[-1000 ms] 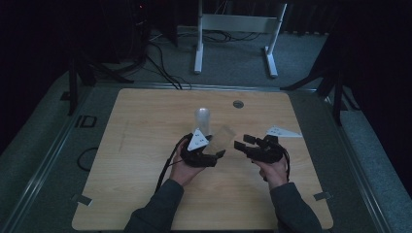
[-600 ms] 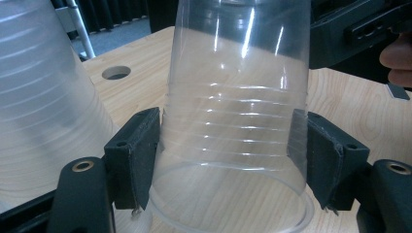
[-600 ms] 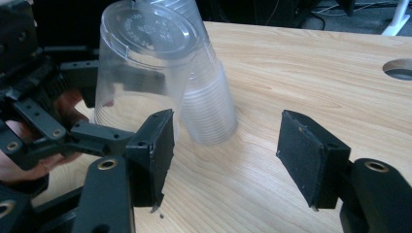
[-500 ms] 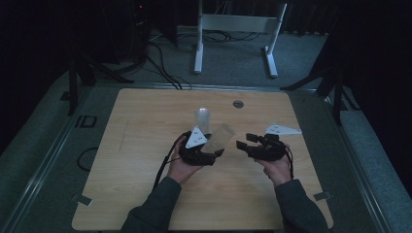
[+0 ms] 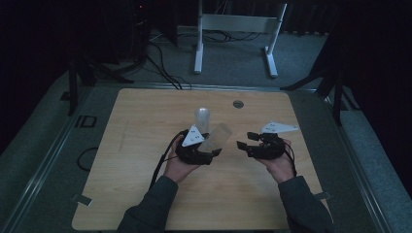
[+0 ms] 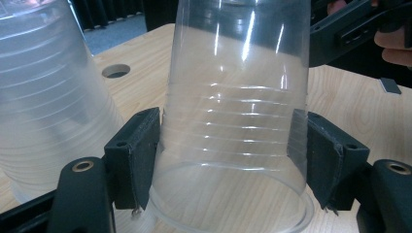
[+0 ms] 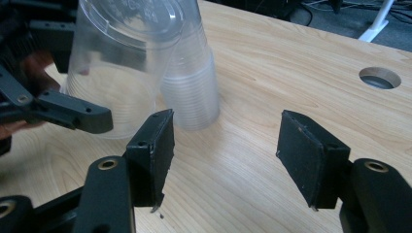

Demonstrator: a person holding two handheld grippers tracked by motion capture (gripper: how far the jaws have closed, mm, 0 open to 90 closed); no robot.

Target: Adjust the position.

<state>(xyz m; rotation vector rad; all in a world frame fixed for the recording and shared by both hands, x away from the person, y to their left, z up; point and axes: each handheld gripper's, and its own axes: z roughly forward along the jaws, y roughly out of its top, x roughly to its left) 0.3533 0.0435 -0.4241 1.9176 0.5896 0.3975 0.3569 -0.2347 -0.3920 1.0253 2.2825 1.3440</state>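
Gripping a clear plastic cup (image 6: 233, 121) across its ribbed wall, the left gripper (image 5: 206, 154) tilts it toward frame right. The right gripper (image 5: 245, 144), jaws wide and empty, sits just right of the cup's base, nearer than the upside-down cup stack (image 5: 202, 119) behind.

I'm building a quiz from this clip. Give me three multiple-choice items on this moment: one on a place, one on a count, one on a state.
1. Where does the stack of clear cups stand?
A. on the wooden table
B. on the floor
C. in the right gripper

2. How many round holes show in the table?
A. one
B. two
C. four

3. How is the right gripper?
A. shut on a cup
B. open, holding nothing
C. shut on a cable

Answers: 1 A, its base rests on the wood; 2 A, one near the far edge; 3 B, only tabletop shows between its spread jaws, while the left gripper clamps the single clear cup.
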